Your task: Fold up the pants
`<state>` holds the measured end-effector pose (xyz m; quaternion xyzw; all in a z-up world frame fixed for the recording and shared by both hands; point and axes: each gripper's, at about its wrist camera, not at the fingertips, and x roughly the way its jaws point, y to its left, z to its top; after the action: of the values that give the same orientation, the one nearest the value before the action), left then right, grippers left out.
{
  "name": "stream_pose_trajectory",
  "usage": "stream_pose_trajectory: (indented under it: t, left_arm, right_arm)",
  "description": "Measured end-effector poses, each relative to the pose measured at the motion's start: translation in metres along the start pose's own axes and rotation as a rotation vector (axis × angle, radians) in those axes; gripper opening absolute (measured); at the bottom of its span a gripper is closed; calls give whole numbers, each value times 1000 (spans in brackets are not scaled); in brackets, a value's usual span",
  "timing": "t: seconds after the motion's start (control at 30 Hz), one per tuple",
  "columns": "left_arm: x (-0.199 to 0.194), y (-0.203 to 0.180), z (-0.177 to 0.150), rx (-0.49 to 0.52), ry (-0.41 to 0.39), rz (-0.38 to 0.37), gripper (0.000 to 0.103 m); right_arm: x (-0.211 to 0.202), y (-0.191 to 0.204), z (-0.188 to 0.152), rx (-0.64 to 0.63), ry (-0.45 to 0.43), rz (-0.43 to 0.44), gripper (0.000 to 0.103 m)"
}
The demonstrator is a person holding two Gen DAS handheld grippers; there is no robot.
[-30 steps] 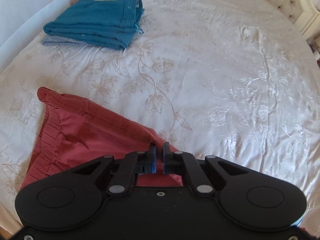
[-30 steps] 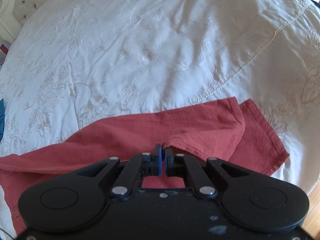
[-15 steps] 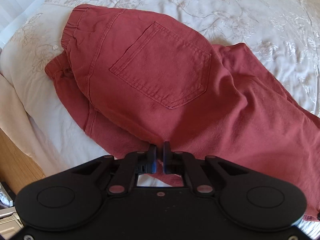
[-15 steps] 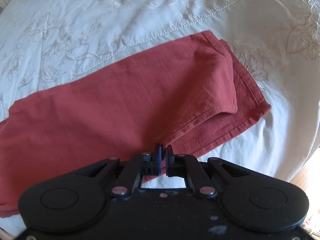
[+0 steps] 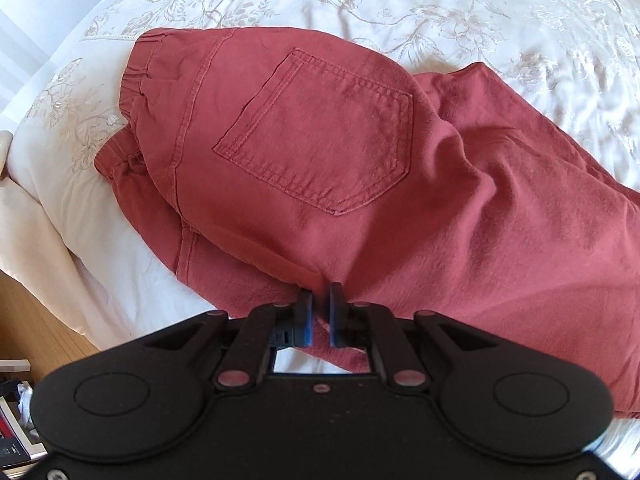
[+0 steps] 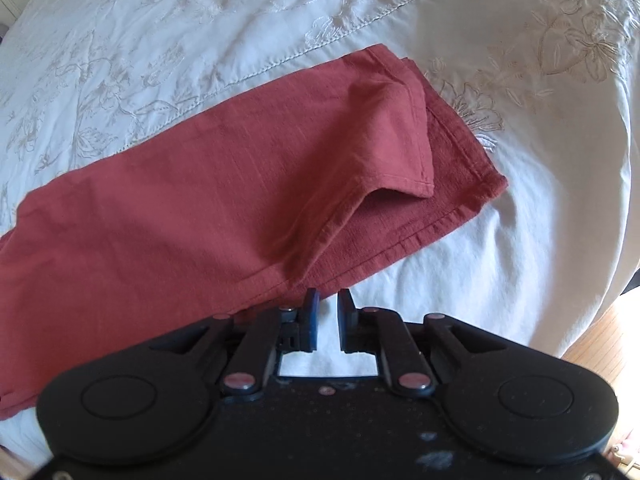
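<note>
Red pants (image 5: 320, 140) lie folded lengthwise on the white embroidered bedspread (image 5: 480, 12), with the back pocket (image 5: 320, 132) up and the elastic waistband (image 5: 136, 76) at the left. My left gripper (image 5: 321, 294) points down at the near edge of the seat. Its jaws are just starting to open, and a puckered fold of red cloth still sits between the pads. In the right wrist view the legs (image 6: 200, 184) lie stacked, hems (image 6: 440, 200) at the right. My right gripper (image 6: 328, 300) is opening at the leg's near edge, with only white bedspread between its fingers.
The bed's near edge drops to a wooden floor (image 5: 36, 320) at the lower left, where books or boxes (image 5: 12, 420) lie. Floor (image 6: 608, 340) also shows at the right, past the rounded corner of the bedspread (image 6: 200, 20). Bare bedspread stretches beyond the pants.
Both grippers came down toward the near bed edge and laid the upper half of the pants over the lower. The right jaws have parted off the leg edge. The folded blue pants left the left view.
</note>
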<state>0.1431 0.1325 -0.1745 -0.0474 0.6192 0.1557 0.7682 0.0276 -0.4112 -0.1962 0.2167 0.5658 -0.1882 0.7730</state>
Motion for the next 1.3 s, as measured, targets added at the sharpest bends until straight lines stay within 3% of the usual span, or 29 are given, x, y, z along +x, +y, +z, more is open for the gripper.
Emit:
stream_pose_trajectory:
  t: [0.07,0.2,0.37,0.6,0.63,0.67,0.7,0.83,1.07,1.13,1.3]
  left_arm:
    - [-1,-2,1,0,-2,11,11]
    - [-1,-10,-2,8,-2,42,11]
    - [-2,-15,-3,-10,-6,69,11]
    - [-1,-20,-3,-9,-15,84,11]
    - [-1,-20,-3,-6,-15,85,11]
    - [0,-20,-3,-2,-17,83,11]
    - [0,-20,-3,-1,-19,80,11]
    - [-2,-18,-5,-8,-22,59,11]
    - [-7,-10,-7,5,-22,17,12]
    - [-10,-3,-7,-1,-14,-6,15]
    - [-32,8,-1,64,-2,-93,18]
  right_arm:
    - [-12,-16,-1,36,-56,6,25]
    - [-17,-48,8,151,-88,82,28]
    - [-5,-65,25,308,-92,211,35]
    - [24,-74,47,462,-51,285,40]
    - [26,-75,50,464,-49,283,37]
    - [24,-73,52,443,-62,278,12]
    - [20,-71,55,404,-74,268,6]
    - [-12,-56,50,182,-176,131,5]
    - [25,-49,35,26,-54,-80,9]
    - [23,-47,36,7,-59,-124,19]
    - [-1,-38,40,39,-114,-212,25]
